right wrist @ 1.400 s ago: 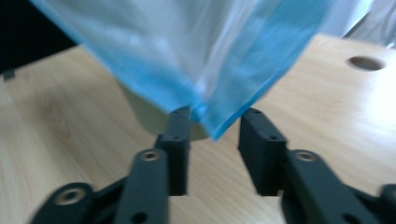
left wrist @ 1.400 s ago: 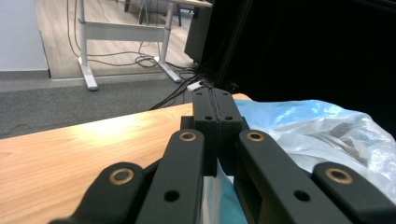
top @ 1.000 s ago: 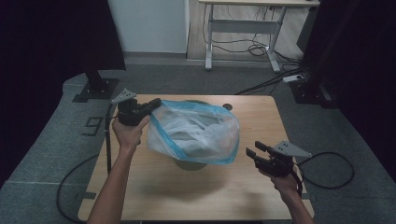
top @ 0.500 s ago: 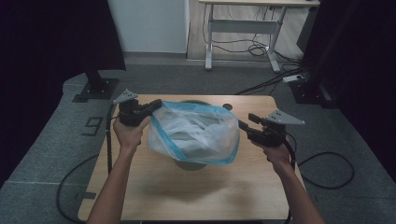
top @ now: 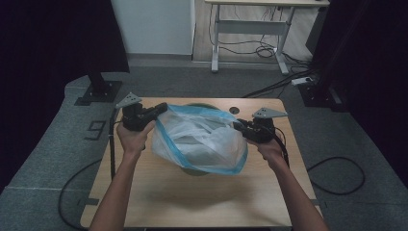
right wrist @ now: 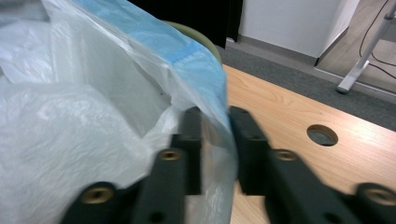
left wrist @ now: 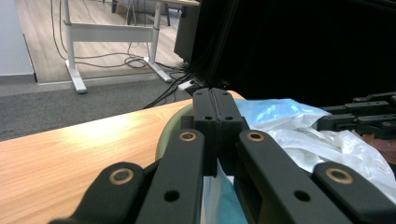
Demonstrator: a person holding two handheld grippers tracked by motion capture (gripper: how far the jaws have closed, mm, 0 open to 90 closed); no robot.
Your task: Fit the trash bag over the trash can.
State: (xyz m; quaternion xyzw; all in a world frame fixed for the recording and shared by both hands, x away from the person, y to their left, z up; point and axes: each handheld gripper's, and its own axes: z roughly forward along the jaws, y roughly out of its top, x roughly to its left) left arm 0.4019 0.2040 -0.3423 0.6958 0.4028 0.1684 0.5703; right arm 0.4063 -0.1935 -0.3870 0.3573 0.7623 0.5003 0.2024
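Note:
A white plastic bag (top: 202,139) with a blue rim lies draped over a green bin (top: 195,169) in the middle of the wooden table (top: 192,202). My left gripper (top: 163,107) is shut on the bag's left rim; the blue film (left wrist: 215,196) hangs below its closed jaws (left wrist: 215,100). My right gripper (top: 236,126) is at the bag's right edge. Its jaws have just been closing, and the blue rim (right wrist: 205,79) runs between them with a narrow gap still showing (right wrist: 215,116). The picture there is blurred.
A round hole (top: 234,110) is cut in the table behind the right gripper. A cable loop (top: 337,173) lies on the grey floor at the right. A desk frame (top: 250,29) with cables stands at the back, and a black stand base (top: 98,91) at the left.
My right gripper has travelled from the table's front right up and inward to the bag's right edge, and its jaws have narrowed around the rim. The left gripper and the bag have kept still.

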